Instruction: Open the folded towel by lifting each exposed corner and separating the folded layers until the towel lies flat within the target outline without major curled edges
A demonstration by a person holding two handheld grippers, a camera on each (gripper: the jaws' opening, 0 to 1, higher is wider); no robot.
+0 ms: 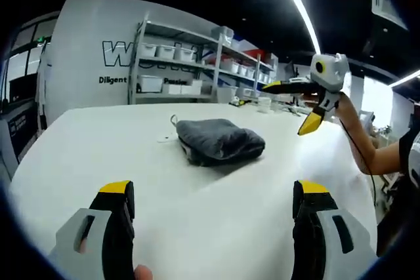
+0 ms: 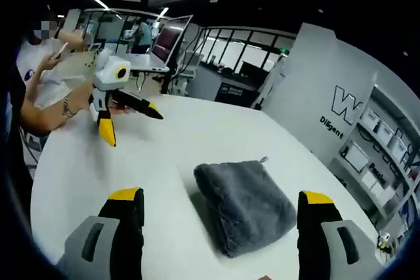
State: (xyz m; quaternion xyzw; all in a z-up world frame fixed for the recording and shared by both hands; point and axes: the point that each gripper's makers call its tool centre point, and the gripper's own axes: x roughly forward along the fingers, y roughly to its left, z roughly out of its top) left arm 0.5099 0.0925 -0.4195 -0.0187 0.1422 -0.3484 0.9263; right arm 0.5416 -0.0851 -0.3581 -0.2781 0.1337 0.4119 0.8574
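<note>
Both grippers, left gripper (image 1: 213, 195) and right gripper (image 2: 220, 204), hover with jaws apart over the bench (image 1: 85, 155), grey towel (image 2: 246, 204) folded mid-bench; pinch only the top layer's corner, probably beside the loop.

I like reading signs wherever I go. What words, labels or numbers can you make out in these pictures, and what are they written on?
"W", start of a large outlined word, cut off by the shelving: on the grey wall panel.
"Diligent": smaller black text lower on the same panel, also readable in the right gripper view.
"Passio", cut off by the shelving: beside "Diligent".
Sign on the dark counter: too small to read.
The towel carries no readable text.
</note>
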